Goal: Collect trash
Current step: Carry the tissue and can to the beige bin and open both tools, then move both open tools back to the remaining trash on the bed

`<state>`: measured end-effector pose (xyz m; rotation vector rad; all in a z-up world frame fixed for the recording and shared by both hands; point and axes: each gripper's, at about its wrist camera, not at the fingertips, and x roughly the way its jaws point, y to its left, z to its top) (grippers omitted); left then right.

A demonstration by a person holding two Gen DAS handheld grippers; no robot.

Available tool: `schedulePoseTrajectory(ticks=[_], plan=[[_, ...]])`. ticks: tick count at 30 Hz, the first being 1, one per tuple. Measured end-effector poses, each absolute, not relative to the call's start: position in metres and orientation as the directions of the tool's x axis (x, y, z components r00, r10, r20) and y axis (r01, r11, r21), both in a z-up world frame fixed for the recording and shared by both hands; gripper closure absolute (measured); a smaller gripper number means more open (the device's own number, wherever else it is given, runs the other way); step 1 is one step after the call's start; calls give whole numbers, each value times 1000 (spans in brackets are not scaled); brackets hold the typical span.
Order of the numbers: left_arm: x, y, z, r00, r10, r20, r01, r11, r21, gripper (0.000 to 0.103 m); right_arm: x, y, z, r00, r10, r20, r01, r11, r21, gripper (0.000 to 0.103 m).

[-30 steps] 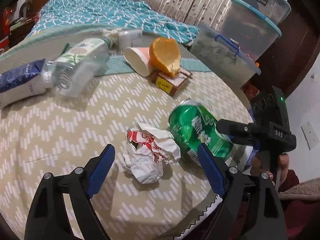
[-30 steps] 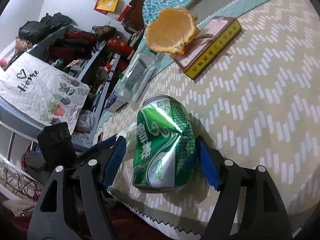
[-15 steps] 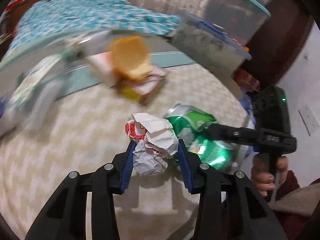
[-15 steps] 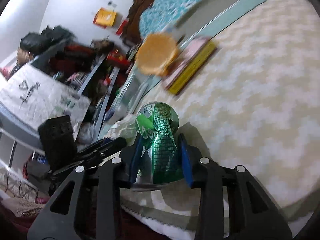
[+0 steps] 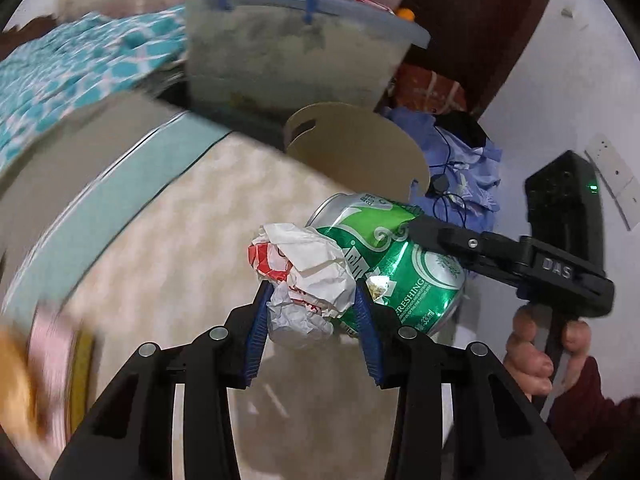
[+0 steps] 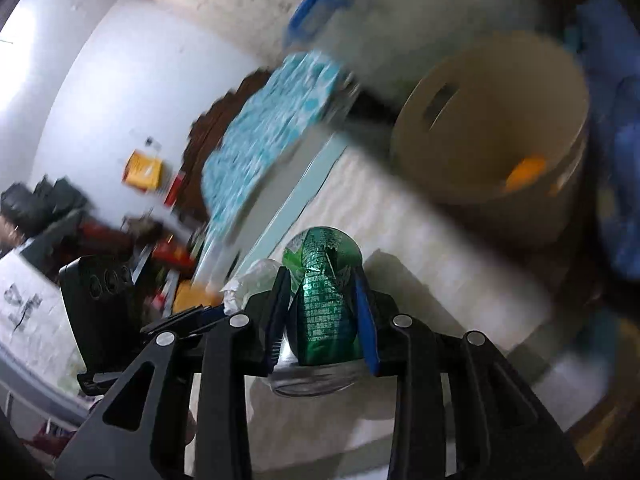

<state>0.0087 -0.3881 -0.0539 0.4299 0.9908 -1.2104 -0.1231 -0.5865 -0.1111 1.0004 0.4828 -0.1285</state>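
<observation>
Left tongs: clamped on a crumpled paper wrapper, white with red print; its lower part sits between the blue pads, its top bulges out above them.

Right tongs: clamped on a dented green can, squeezed narrow at the grip; the can's near end is hidden behind the tongs' frame. In the left view the can lies just right of the wrapper, touching it.

Bin: beige, round, open-topped, ahead and right of the right tongs, past the tabletop edge; something orange inside, too blurred to name. In the left view only its rim and slot handle show.

Storage box: lidded, blue handle, far ahead of the left tongs.

Background: smeared by motion; items at the lower left of the left view cannot be made out.
</observation>
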Motion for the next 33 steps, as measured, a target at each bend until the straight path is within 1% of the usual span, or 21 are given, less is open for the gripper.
schedulePoseTrajectory(ticks=[4, 6, 7, 8, 9, 10, 11, 14, 17, 20, 24, 27, 29, 31, 33], plan=[[10, -457, -50, 33, -583, -812, 937, 301, -178, 65, -126, -638, -103, 894, 14, -448, 372, 536, 758, 71], [10, -480, -48, 40, -592, -805, 938, 300, -174, 63, -124, -659, -103, 886, -32, -463, 405, 540, 738, 71], [12, -496, -48, 61, -597, -800, 938, 309, -159, 56, -122, -666, -102, 880, -54, -472, 421, 549, 722, 70], [12, -505, -48, 78, -597, -798, 936, 320, -149, 47, -118, -667, -98, 874, -75, -481, 438, 553, 709, 68], [14, -514, -49, 102, -591, -800, 929, 344, -136, 40, -118, -674, -98, 858, -117, -501, 476, 550, 686, 66], [16, -518, -48, 116, -592, -797, 922, 363, -136, 33, -119, -676, -98, 851, -141, -506, 493, 543, 680, 51], [18, -517, -46, 117, -598, -793, 916, 373, -146, 34, -124, -678, -97, 855, -169, -490, 498, 530, 686, 39], [23, -506, -39, 98, -620, -779, 901, 387, -194, 34, -139, -671, -95, 870, -187, -456, 481, 527, 701, 40], [25, -475, -33, 82, -635, -768, 891, 392, -230, 34, -147, -658, -95, 887, -169, -429, 451, 521, 725, 40], [23, -430, -29, 69, -655, -753, 883, 392, -260, 33, -142, -632, -93, 904, -113, -412, 405, 538, 740, 40], [18, -346, -34, 98, -637, -764, 874, 422, -240, 34, -109, -582, -91, 907, 25, -421, 323, 600, 732, 40], [16, -282, -40, 148, -617, -773, 859, 468, -209, 33, -71, -539, -91, 886, 153, -438, 244, 650, 720, 47], [20, -226, -44, 194, -597, -779, 823, 530, -202, 34, -45, -510, -89, 860, 228, -455, 194, 680, 707, 54], [28, -169, -45, 258, -573, -778, 766, 612, -197, 34, -19, -476, -86, 829, 298, -473, 136, 714, 687, 57], [40, -116, -41, 340, -539, -770, 685, 703, -190, 33, 4, -446, -83, 803, 337, -491, 91, 745, 660, 57]])
